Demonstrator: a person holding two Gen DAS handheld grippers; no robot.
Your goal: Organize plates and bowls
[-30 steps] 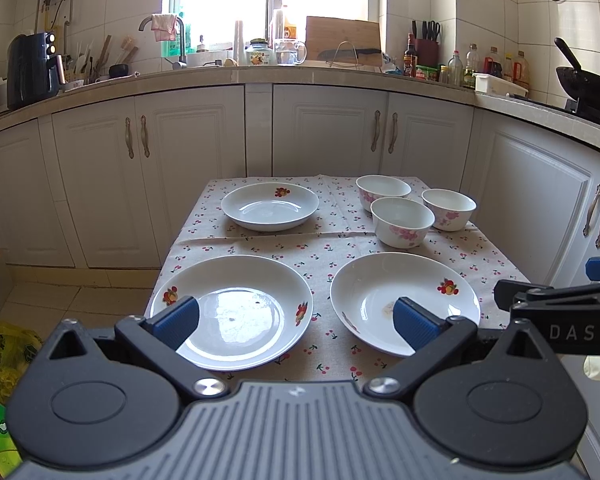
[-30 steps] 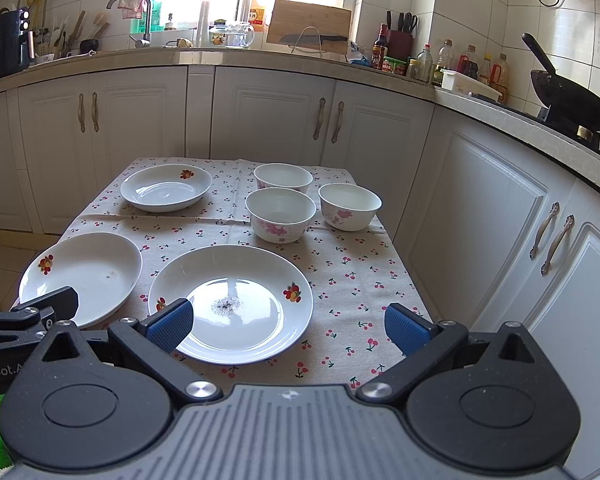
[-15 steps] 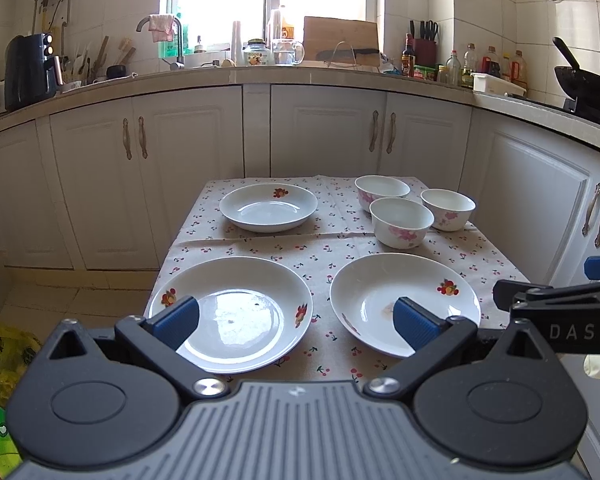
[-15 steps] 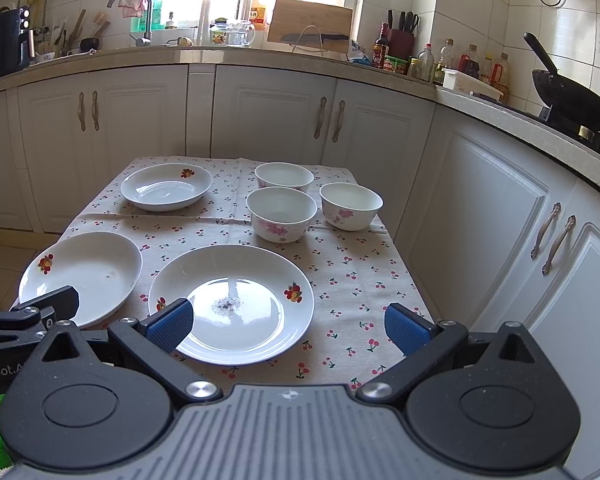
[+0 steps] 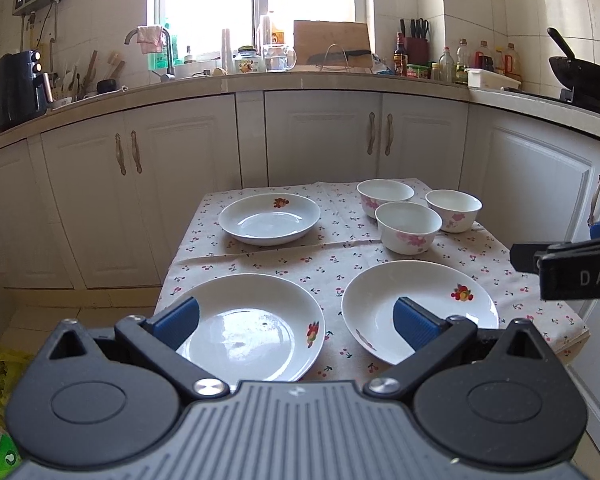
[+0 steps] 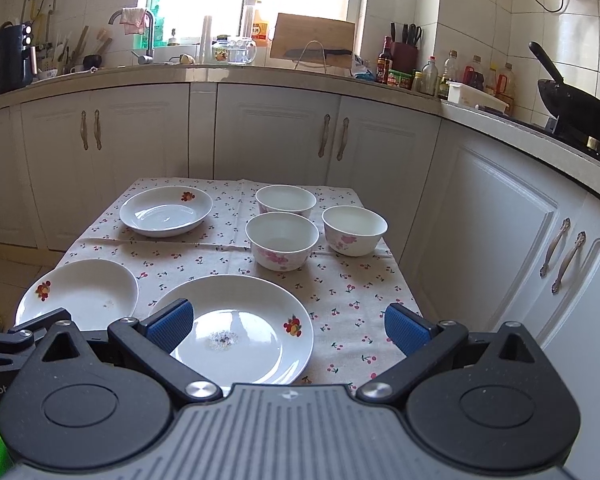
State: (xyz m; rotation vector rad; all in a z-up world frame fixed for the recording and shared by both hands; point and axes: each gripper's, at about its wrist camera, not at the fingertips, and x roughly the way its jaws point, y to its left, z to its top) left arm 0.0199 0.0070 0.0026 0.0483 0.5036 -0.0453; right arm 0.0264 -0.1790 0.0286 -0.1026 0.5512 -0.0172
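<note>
Sorting the crockery has not begun as far as we can judge: three plates and three bowls lie singly on the table [image 5: 496, 252], which is covered by a cherry-print cloth. We locate the near-left plate [image 5: 256, 326] and the near-right plate [image 5: 416, 308] side by side at the front edge, apart from each other, and the far plate [image 5: 270, 219] behind them at the left. We locate the three bowls [image 6: 282, 240] clustered at the far right, close together; whether they touch we cannot tell. We hold the left gripper [image 5: 296, 320] above the front edge with its jaws spread wide and empty, the near-left plate below the gap. We hold the right gripper [image 6: 286, 328] likewise, jaws wide apart and holding nothing, over the near-right plate, which carries a small dark residue at its centre. We judge the main risks as follows: glazed rims may slip from the pads if gripped shallowly; a plate dragged rather than lifted may pull the loose cloth and shift the bowls; both near plates sit close to the table edge and may tip off. Legible writing: "DAS" on the right gripper's side in the left view, "Robot" on the left gripper's side in the right view.
</note>
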